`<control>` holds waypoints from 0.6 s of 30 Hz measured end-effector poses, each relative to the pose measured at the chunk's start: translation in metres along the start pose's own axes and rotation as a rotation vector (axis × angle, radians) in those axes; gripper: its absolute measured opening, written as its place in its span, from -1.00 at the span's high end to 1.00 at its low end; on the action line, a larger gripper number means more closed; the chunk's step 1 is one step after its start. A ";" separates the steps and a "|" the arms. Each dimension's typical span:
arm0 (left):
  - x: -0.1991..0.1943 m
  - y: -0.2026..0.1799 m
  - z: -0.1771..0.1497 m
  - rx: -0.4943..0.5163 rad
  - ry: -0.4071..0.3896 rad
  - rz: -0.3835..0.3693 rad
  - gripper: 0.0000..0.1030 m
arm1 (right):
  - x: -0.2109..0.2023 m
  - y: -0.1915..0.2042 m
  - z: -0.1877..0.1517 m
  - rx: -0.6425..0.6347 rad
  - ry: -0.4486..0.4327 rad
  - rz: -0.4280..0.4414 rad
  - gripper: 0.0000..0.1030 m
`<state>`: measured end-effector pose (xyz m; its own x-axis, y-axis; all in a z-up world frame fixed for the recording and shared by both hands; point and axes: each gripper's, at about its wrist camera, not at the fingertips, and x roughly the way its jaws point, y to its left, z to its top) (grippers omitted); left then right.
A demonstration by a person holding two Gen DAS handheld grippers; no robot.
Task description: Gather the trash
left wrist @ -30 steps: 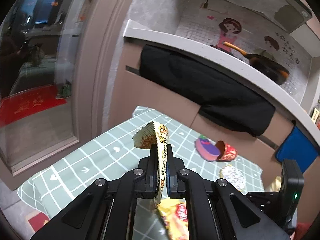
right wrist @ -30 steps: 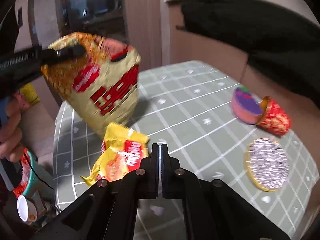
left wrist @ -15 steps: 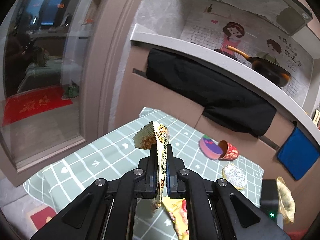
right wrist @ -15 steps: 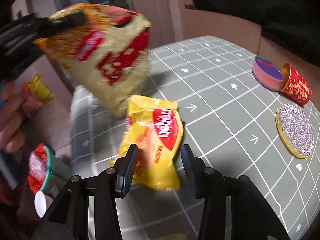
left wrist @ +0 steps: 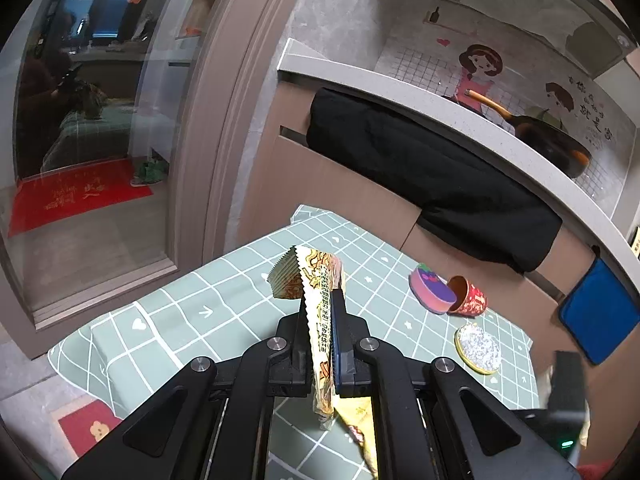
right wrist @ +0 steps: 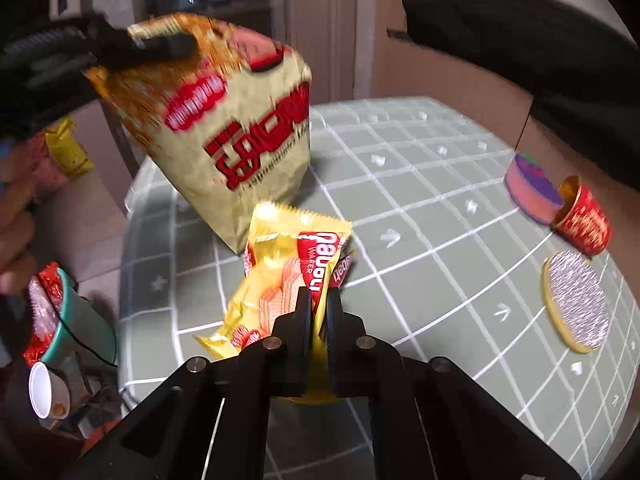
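Two grippers, each clamped on one piece of trash.

Left gripper (left wrist: 322,312): jaws closed on the top edge of a tan snack bag (right wrist: 236,136), which hangs clear above the table (right wrist: 420,208); seen edge-on in the left wrist view (left wrist: 320,320), with red lettering showing in the right wrist view.

Right gripper (right wrist: 318,308): jaws pinched on one end of a yellow wafer wrapper (right wrist: 280,276); its far end lies toward the tan bag, and whether it rests on the cloth cannot be told.

Table: covered in a green checked cloth with white lines, arrows and hearts.

Other items on the cloth, far right side:
- pink and purple round container (right wrist: 530,188), touching a red cup (right wrist: 584,220) lying on its side;
- gold-rimmed round lid (right wrist: 576,300) with glittery silver face, near the red cup.

Off the table's left edge: teal bin (right wrist: 76,320) holding red wrappers; white paper cup (right wrist: 42,390) beside it.
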<state>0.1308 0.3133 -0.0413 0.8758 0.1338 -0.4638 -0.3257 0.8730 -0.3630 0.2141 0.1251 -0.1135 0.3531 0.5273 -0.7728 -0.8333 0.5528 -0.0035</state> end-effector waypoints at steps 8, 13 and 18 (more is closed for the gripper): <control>-0.003 -0.046 0.010 0.068 -0.017 -0.074 0.87 | -0.063 -0.035 0.010 0.030 -0.131 -0.055 0.91; -0.001 -0.103 0.019 0.149 -0.032 -0.152 0.87 | -0.109 -0.076 0.009 0.115 -0.220 -0.137 0.91; 0.001 -0.168 0.020 0.235 -0.033 -0.237 0.87 | -0.160 -0.118 0.004 0.180 -0.315 -0.233 0.91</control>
<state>0.1938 0.1766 0.0350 0.9297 -0.0740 -0.3607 -0.0236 0.9656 -0.2590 0.2578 -0.0220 0.0134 0.6589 0.5309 -0.5329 -0.6381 0.7696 -0.0224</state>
